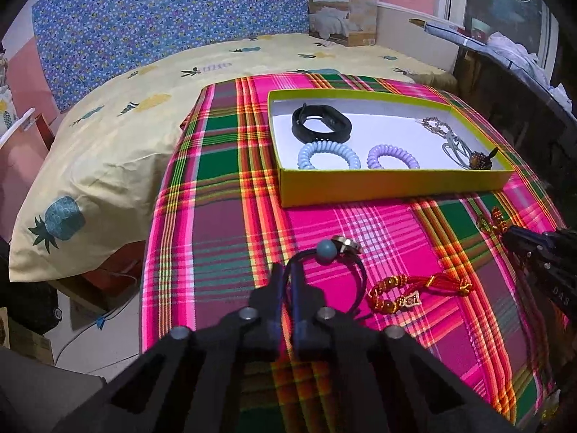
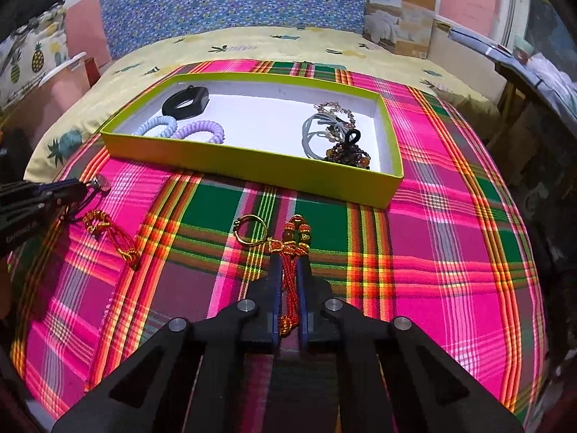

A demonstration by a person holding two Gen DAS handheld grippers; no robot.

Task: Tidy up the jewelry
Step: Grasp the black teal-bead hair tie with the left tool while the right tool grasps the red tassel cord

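Note:
My left gripper [image 1: 287,274] is shut on a dark hair tie [image 1: 355,270] with a blue bead and a metal charm, on the plaid cloth. My right gripper [image 2: 290,270] is shut on a red and orange beaded bracelet [image 2: 295,243]. A gold ring [image 2: 251,232] lies just left of that bracelet. A second red bracelet [image 1: 407,294] lies right of my left gripper; it also shows in the right wrist view [image 2: 108,232]. The yellow-green box [image 1: 389,182] holds a black band [image 1: 321,122], two spiral hair ties [image 1: 326,153] and tangled beaded pieces [image 2: 335,133].
The plaid cloth [image 2: 450,216] covers a raised surface on a bed with a yellow pineapple sheet [image 1: 108,144]. A cardboard quilt package [image 1: 342,11] stands at the back. The cloth drops off at the left edge towards the floor [image 1: 90,332].

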